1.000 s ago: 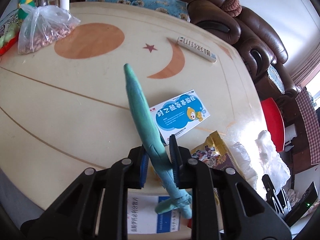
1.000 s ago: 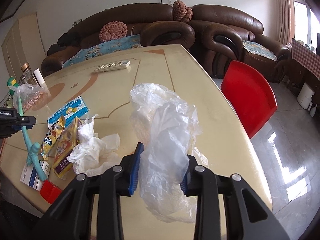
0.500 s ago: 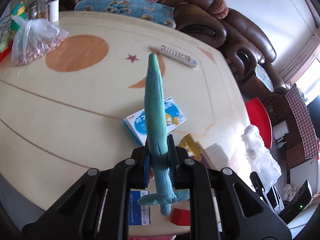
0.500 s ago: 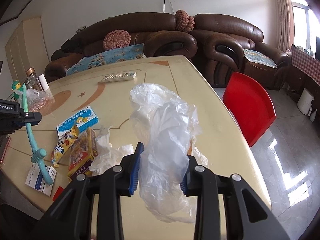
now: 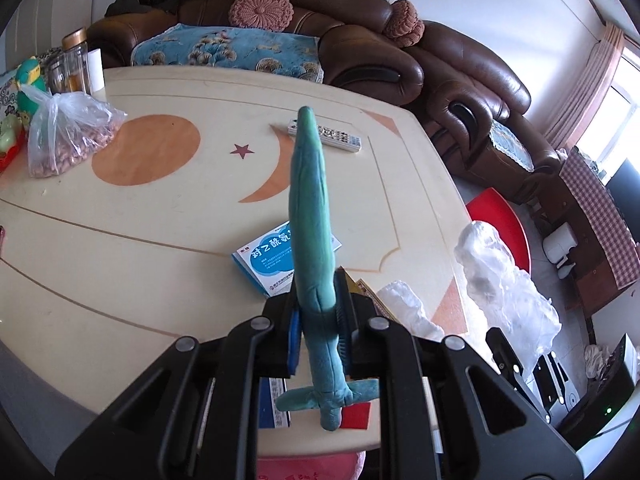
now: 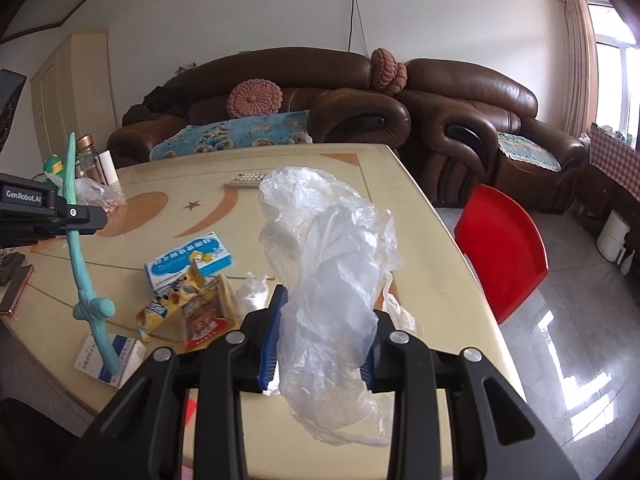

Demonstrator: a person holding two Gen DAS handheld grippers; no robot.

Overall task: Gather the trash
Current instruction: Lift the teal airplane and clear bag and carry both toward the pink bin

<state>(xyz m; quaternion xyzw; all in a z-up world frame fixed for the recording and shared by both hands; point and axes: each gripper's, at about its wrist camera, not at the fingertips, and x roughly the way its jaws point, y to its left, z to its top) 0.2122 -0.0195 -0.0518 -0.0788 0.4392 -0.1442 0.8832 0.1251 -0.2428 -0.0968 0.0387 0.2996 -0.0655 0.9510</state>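
The left gripper is clenched on a teal sword-shaped toy, held clear above the cream table. The right gripper grasps a crumpled clear plastic bag. Ahead of and below the left gripper lie a blue medicine box and, farther off, a remote control. A bag of nuts sits far left. Beyond the table stands a brown leather sofa; a red chair stands right of the right gripper.
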